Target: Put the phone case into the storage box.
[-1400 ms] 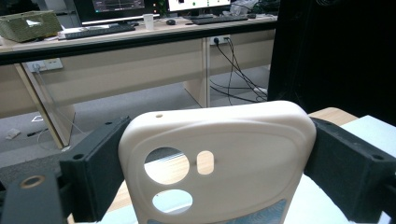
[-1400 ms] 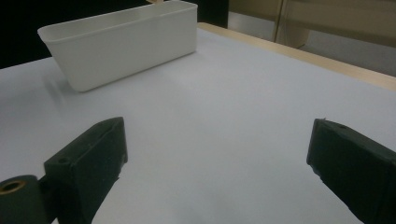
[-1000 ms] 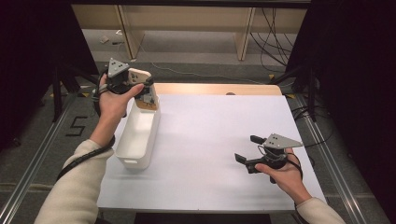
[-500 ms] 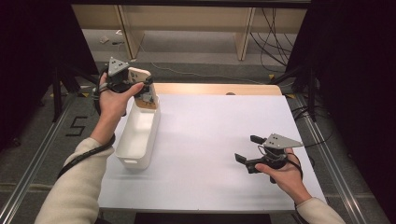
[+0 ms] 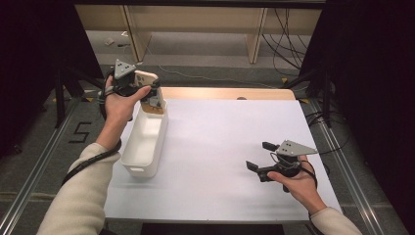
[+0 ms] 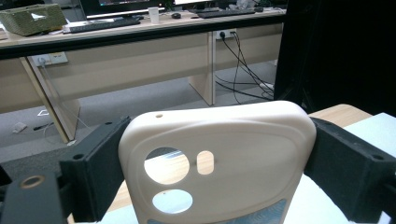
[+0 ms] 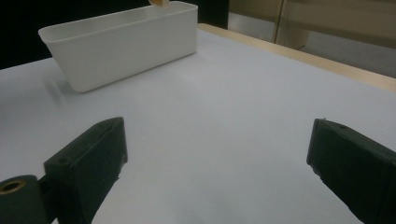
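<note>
The white table top spreads in front of you, with a strip of bare wood along its far edge. On its left side lies the long white bin, its length running away from you and its inside bare as far as you can see. Your left gripper hangs over the far end of that bin, and its jaws are clamped on the two long edges of a cream phone case. The case stands upright between them, with its camera cut-outs facing the gripper's camera. In the high view, its lower end dips toward the far rim of the bin; you cannot tell whether it touches. Your right gripper sits low over the right side of the table, well apart from the bin. Its jaws point left toward the bin, spread wide, with bare table between them.
</note>
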### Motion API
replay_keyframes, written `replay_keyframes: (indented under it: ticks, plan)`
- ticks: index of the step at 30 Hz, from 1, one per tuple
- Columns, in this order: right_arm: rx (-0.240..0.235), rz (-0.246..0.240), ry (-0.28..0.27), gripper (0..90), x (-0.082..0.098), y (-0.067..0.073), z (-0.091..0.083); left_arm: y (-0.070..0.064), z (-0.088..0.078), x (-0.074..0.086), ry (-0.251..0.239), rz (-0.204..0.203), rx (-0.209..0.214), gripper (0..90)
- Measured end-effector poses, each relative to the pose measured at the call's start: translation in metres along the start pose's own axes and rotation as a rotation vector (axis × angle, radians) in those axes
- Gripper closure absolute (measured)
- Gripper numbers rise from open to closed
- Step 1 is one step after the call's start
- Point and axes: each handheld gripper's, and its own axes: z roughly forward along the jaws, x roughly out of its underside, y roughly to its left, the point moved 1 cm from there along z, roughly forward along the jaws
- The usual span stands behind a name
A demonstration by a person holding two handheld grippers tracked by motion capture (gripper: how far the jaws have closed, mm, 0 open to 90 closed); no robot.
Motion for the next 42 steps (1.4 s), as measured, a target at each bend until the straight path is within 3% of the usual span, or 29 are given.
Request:
replay_keyframes:
  ticks: [42]
  plan:
    - [-0.003,-0.002,-0.005,5.8,0.0,0.0,0.0,0.012,0.016,0.003,0.025,-0.018,-0.039,10.9]
